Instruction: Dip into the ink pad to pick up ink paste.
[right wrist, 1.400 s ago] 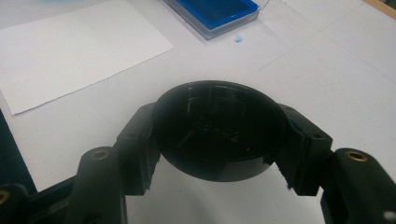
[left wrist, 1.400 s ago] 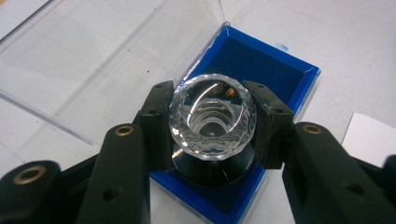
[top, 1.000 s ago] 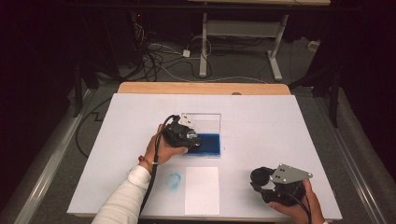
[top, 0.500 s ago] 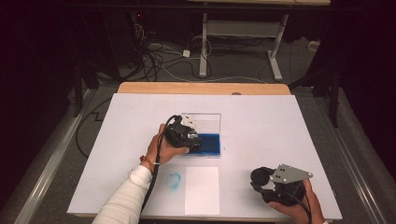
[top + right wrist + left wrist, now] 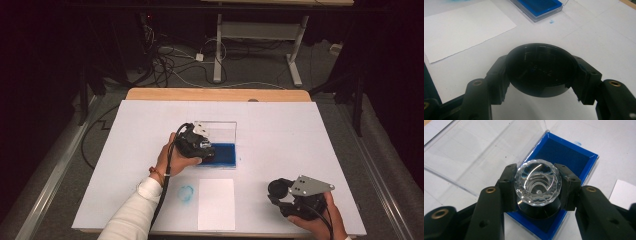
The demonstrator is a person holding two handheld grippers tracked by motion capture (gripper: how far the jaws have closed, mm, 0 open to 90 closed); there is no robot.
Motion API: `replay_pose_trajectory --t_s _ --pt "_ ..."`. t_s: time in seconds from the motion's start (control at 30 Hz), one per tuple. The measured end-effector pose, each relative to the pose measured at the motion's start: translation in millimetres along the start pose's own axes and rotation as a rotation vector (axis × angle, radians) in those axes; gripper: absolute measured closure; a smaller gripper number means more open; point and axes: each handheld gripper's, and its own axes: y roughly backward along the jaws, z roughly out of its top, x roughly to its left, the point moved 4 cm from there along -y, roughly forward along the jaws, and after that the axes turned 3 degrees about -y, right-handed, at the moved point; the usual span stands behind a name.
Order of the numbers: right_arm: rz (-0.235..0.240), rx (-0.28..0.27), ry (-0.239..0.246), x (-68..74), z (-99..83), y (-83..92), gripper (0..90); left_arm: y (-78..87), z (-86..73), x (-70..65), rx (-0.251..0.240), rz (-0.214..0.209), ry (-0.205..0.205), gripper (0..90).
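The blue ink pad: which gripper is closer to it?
Left. The left gripper holds a clear-topped stamp right over the blue ink pad; the right gripper sits far off near the table's front edge.

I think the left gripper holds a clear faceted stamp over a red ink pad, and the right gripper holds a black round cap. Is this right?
Not quite: the ink pad is blue, not red, as the left gripper view shows. The rest stands: the left gripper holds the clear faceted stamp over it, and the right gripper holds the black round cap.
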Motion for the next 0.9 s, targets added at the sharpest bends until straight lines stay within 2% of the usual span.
replay_pose_trajectory --t_s 0.13,0.4,0.5,0.67,0.9 --pt "-0.002 -0.002 -0.006 -2.2 -0.9 0.5 38.7 15.1 -0.6 4.7 -0.071 -0.011 0.030 54.3" --pt "-0.006 -0.003 -0.011 -3.1 1.1 -0.3 38.8 42.1 -2.7 0.8 -0.138 -0.005 0.011 54.3" --pt "-0.010 -0.003 -0.006 -3.4 1.8 -0.7 38.7 48.7 -2.8 -2.8 -0.138 0.008 -0.004 54.3" --pt "-0.014 -0.007 -0.006 -3.3 1.7 1.5 38.7 52.5 -1.7 -11.5 -0.127 -0.010 -0.036 54.3" --pt "-0.011 -0.012 -0.003 -3.2 2.4 2.4 38.7 58.4 0.2 -22.0 -0.135 -0.015 -0.062 54.4"
